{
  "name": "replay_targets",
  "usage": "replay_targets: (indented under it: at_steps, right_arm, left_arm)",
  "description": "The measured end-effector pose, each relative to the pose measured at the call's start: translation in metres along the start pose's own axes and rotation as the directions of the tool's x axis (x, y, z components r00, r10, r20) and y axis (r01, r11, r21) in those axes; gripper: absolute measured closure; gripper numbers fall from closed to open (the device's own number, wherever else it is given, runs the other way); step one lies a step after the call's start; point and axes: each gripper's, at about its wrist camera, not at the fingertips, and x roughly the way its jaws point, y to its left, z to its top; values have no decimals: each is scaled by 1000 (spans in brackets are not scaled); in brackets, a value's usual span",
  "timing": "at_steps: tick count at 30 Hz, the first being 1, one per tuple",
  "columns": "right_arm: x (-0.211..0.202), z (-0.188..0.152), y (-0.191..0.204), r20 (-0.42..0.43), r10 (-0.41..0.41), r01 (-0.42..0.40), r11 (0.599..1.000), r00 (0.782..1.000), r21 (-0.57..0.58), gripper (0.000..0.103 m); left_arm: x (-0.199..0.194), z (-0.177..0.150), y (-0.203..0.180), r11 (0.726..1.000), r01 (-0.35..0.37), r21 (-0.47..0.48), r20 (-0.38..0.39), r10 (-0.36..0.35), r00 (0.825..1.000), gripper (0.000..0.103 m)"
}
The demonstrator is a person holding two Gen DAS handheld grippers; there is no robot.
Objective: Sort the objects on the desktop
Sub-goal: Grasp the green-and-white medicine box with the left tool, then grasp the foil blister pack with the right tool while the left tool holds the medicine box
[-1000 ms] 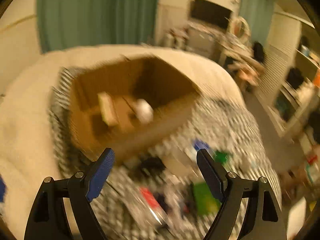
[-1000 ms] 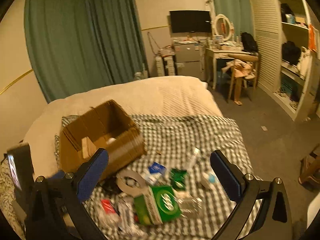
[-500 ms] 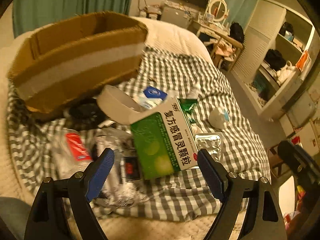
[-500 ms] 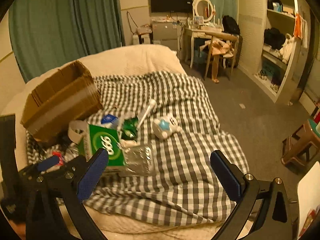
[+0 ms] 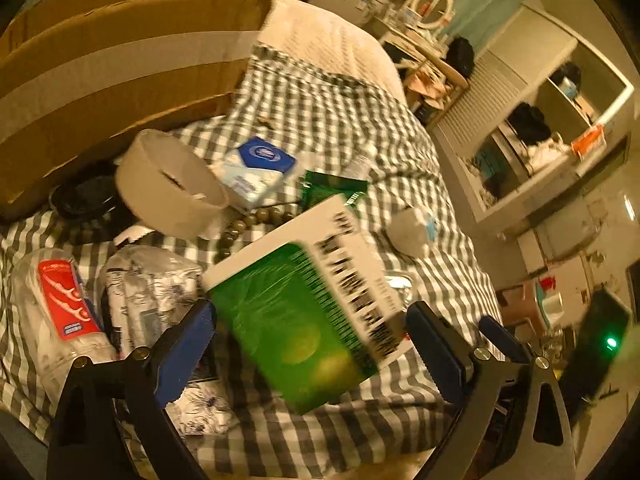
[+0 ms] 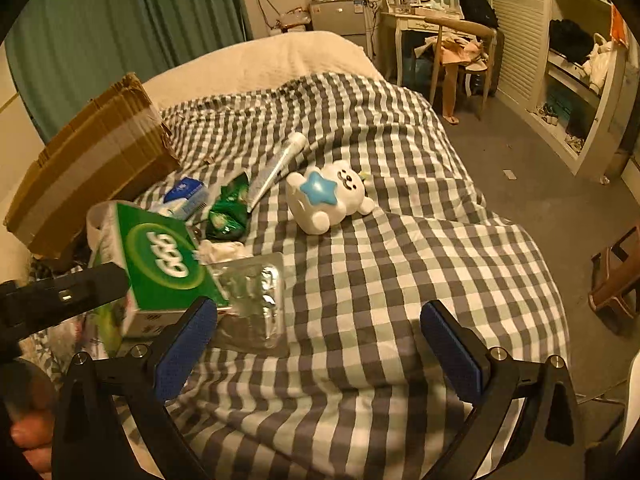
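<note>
The green and white medicine box (image 5: 312, 312) is the landmark here: it lies tilted on the grey checked blanket (image 6: 400, 240) of the bed, among a heap of small things. The left tool (image 5: 310, 340) hangs just above the near end of this box with its two blue-padded fingers (image 5: 186, 344) wide apart, one at each side of the box, and they do not touch it as far as the left wrist view shows. The right tool (image 6: 318, 344) is also wide apart and holds nothing; it hovers over bare blanket to the right of the box. Just right of the box lies a silver blister pack (image 6: 256, 292), partly under its edge. Behind the box stands a wide roll of pale tape (image 5: 172, 184), and beyond the roll is a blue and white tissue packet (image 5: 256, 168). A dark green foil sachet (image 6: 228, 208) and a string of brown beads (image 5: 248, 220) lie between the box and the tissue packet. Farther right of the box a white bear-like toy with a blue star (image 6: 328, 196) lies on the blanket, and a white tube (image 6: 276, 168) lies slanted just left of this toy. To the left of the box there are a clear packet with a red label (image 5: 60, 300) and a printed grey and white packet (image 5: 148, 280). The open cardboard box (image 5: 120, 64), with a band of pale tape along its side, stands behind and left of the medicine box, at the edge of the blanket.
</note>
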Motion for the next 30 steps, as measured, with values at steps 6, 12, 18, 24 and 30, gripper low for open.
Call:
replay_targets:
  at_steps: [6, 12, 18, 24, 30]
  right_arm:
    - [14, -3, -1, -9, -4, 3, 999, 1000, -34, 1]
    - [13, -2, -1, -4, 14, -14, 999, 1000, -35, 1]
    - [13, 5, 12, -8, 76, -76, 995, 997, -57, 1]
    - [47, 6, 33, -136, 134, -150, 981, 982, -120, 6]
    - [47, 1, 32, -197, 190, -214, 971, 962, -106, 67]
  left_arm:
    - [35, 2, 2, 998, 43, -53, -102, -49, 994, 5]
    - [39, -5, 8, 997, 39, -60, -123, -46, 991, 18]
    - [6, 2, 2, 977, -203, 70, 9, 203, 979, 18]
    - [17, -4, 13, 974, -212, 75, -52, 217, 975, 19]
    - [28, -5, 19, 973, -209, 102, -71, 217, 974, 18]
